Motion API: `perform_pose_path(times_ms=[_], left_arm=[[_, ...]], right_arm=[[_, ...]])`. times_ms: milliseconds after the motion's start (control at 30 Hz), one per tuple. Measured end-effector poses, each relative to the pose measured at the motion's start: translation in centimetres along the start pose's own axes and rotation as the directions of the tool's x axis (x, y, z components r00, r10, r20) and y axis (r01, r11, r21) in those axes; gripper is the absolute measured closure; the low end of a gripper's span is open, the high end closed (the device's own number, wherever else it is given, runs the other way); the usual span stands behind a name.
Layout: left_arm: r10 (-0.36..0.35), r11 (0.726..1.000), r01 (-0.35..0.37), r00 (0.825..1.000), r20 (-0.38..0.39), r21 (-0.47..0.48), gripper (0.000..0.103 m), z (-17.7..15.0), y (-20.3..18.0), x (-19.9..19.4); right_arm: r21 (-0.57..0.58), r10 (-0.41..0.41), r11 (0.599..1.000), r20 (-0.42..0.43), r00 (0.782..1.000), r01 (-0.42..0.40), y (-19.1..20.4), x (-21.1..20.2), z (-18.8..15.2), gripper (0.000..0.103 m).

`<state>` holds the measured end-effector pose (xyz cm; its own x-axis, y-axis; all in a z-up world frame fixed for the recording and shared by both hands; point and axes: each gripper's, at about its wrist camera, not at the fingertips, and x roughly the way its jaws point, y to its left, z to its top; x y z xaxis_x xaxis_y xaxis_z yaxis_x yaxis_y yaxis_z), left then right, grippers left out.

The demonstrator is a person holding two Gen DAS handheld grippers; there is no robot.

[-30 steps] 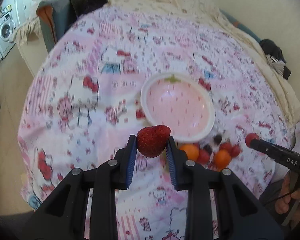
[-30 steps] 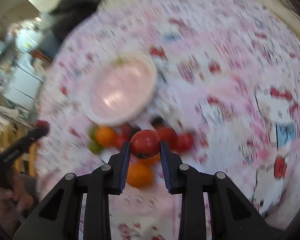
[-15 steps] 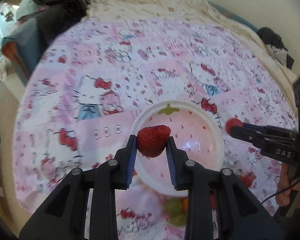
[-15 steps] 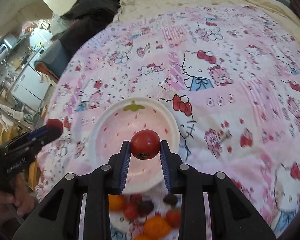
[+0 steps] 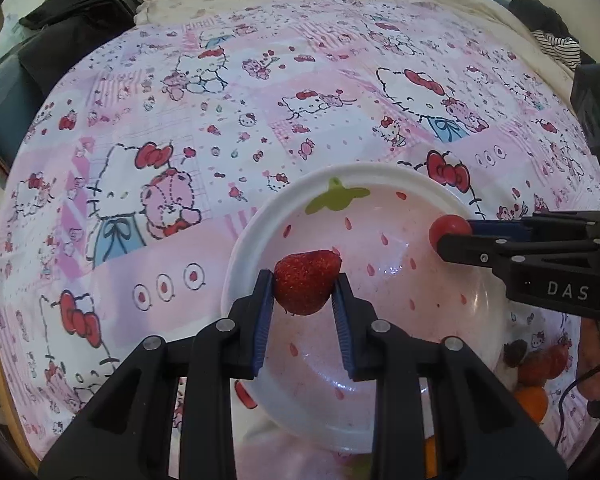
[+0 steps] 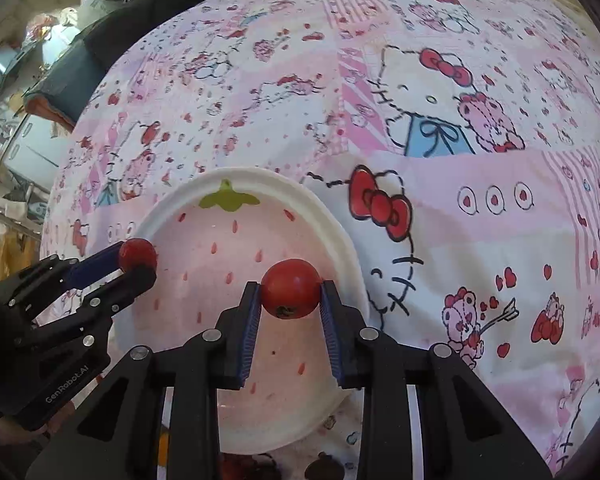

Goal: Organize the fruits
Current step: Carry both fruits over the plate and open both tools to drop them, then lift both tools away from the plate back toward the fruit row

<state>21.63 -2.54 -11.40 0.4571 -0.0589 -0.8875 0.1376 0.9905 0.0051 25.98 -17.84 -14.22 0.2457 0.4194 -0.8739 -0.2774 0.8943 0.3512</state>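
Note:
My left gripper is shut on a red strawberry and hangs over the near left part of a pink strawberry-patterned bowl. Nothing lies in the bowl. My right gripper is shut on a red cherry tomato above the bowl's right side. Each gripper shows in the other's view: the right gripper enters from the right with the tomato, and the left gripper enters from the left with the strawberry.
Several small loose fruits, red, dark and orange, lie on the pink cartoon-print bedspread just near the bowl; some fruits show at the bottom edge. Dark clothing is piled at the far left. A hand holds the right gripper.
Both grippers have travelled from above the loose fruit pile to over the bowl and come lower, each still holding its fruit. The bowl now looks larger and closer.

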Motion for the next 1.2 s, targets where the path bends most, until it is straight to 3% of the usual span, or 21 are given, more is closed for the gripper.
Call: perform_pose_path(times_ms=[367, 400, 500, 533, 567, 633, 800, 933, 1200], left_arm=[[-0.013, 1.000, 0.013, 1.000, -0.011, -0.005, 0.077, 0.4, -0.1, 0.8], [-0.010, 1.000, 0.010, 1.000, -0.008, -0.007, 0.074, 0.4, -0.1, 0.7], [-0.006, 1.000, 0.006, 1.000, 0.010, -0.015, 0.047, 0.4, 0.1, 0.5], [-0.002, 1.000, 0.002, 1.000, 0.020, -0.016, 0.042, 0.4, 0.1, 0.3], [0.003, 1.000, -0.002, 1.000, 0.021, -0.016, 0.039, 0.4, 0.1, 0.3], [0.000, 1.000, 0.001, 1.000, 0.026, -0.022, 0.033, 0.4, 0.2, 0.1], [-0.012, 0.999, 0.015, 0.999, 0.050, -0.047, 0.020, 0.6, 0.5, -0.9], [-0.009, 0.998, 0.014, 0.998, 0.069, -0.066, 0.020, 0.7, 0.9, -1.8], [0.025, 0.995, -0.012, 0.990, 0.139, -0.094, 0.020, 0.5, 1.2, -5.1]], right_arm=[[0.003, -0.008, 1.000, 0.010, 1.000, 0.008, 0.3, -0.2, 0.1, 0.068], [0.010, -0.006, 1.000, 0.013, 1.000, 0.006, 0.1, -0.4, 0.2, 0.068], [0.030, 0.009, 1.000, 0.021, 1.000, -0.010, -0.3, -0.6, 0.4, 0.066], [0.031, 0.015, 0.999, 0.022, 1.000, -0.016, -0.4, -0.7, 0.5, 0.058], [0.032, 0.036, 0.999, 0.027, 0.999, -0.037, -0.4, -0.8, 0.5, 0.048], [0.028, 0.052, 0.998, 0.039, 0.998, -0.053, -0.2, -1.2, 0.5, 0.039], [-0.003, 0.065, 0.998, 0.085, 0.994, -0.065, 0.3, -2.6, 0.9, 0.026], [-0.002, 0.072, 0.997, 0.102, 0.992, -0.073, 0.3, -3.3, 1.1, 0.020], [-0.005, 0.080, 0.997, 0.154, 0.985, -0.080, 0.6, -6.0, 0.7, 0.019]])
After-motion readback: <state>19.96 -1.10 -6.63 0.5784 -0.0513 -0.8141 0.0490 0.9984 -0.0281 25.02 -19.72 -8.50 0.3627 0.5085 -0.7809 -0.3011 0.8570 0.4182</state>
